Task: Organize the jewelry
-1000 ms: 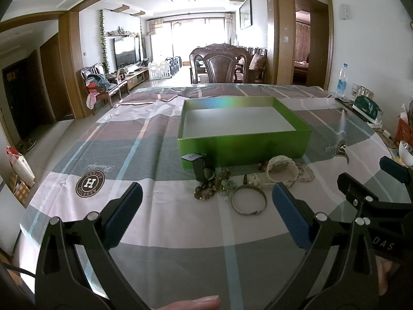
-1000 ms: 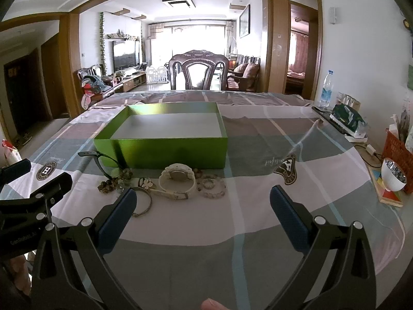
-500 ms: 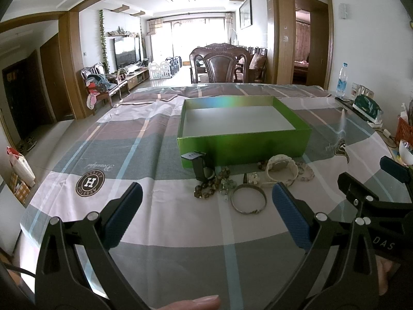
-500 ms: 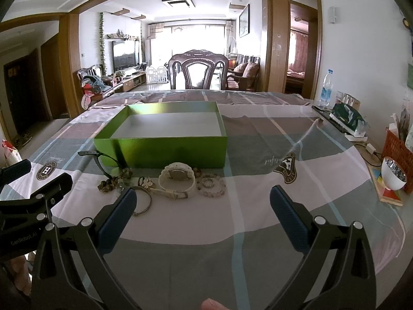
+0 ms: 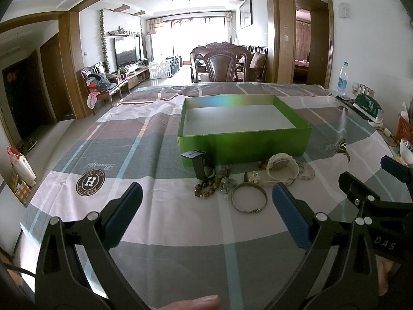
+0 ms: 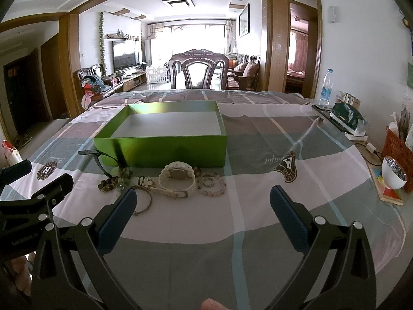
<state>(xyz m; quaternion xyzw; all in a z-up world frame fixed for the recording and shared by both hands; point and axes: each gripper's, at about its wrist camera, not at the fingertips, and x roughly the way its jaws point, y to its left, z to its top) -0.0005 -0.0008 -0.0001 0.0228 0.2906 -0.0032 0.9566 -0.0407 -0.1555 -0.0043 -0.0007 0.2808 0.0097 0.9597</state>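
Nothing has been put away yet: the green box point(image 5: 244, 143) sits empty on the checked cloth point(image 5: 144, 155), and all the jewelry lies in a loose row just in front of its near wall. From left to right there is a black watch point(image 5: 200, 164) leaning against the box, a heap of dark beads point(image 5: 215, 184), a metal bangle point(image 5: 249, 200), a white watch point(image 6: 176, 178) and a pale bead bracelet point(image 6: 211, 183)

The left gripper point(image 5: 206, 215) and the right gripper point(image 6: 200, 214) both hover short of the row, jaws spread wide, nothing between them. So the step in hand looks like the opening approach, before the first pick

The bangle lies nearest the left gripper and flat on the cloth, so the next move probably calls for lowering a finger on either side of its thin rim, pinching, then lifting it clear of the beads it touches and over the box wall. The right gripper is best lined up on the white watch, whose strap offers a thicker hold
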